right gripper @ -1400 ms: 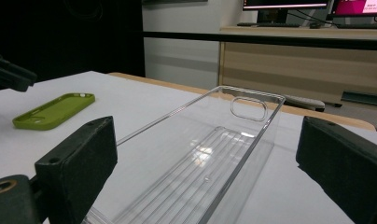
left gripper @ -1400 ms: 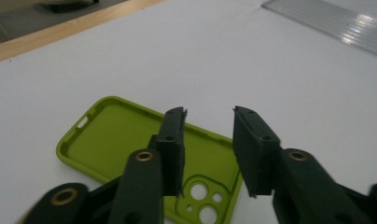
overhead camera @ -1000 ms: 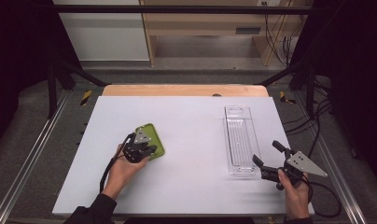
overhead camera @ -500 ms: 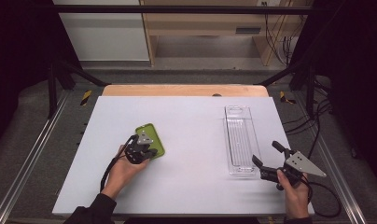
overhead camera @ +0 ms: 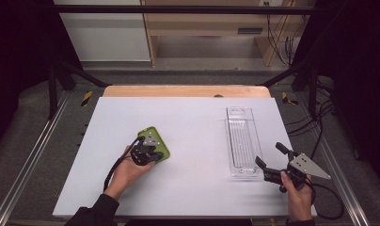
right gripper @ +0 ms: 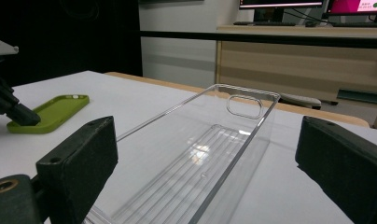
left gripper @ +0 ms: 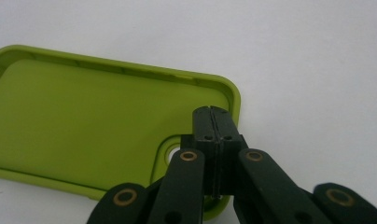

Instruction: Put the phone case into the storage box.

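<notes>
Little has shifted since a second ago: my left claw point(overhead camera: 153, 153) has kept its place on the green phone case point(overhead camera: 156, 140), and my right claw point(overhead camera: 271, 162) has crept a touch nearer to the near end of the clear plastic tray point(overhead camera: 241, 141).

My left claw's jaws are pressed together at the case's corner by the camera cutout, as the left gripper view shows point(left gripper: 213, 135); they seem to pinch its rim, though I cannot be sure the rim sits between them. The case point(left gripper: 84, 116) lies flat on the white bench point(overhead camera: 197, 122), hollow side up, on the left half.

My right claw's jaws stand wide apart point(right gripper: 210, 186), holding nothing, one on each side of the tray's point(right gripper: 214, 140) near end without touching it. The tray lies lengthwise on the right half of the bench, well apart from the case.

I judge the work to be at an early stage: one thing is barely gripped, neither is lifted, and the tray is not yet grasped. Closing on the tray and bringing case and tray together are still left.
</notes>
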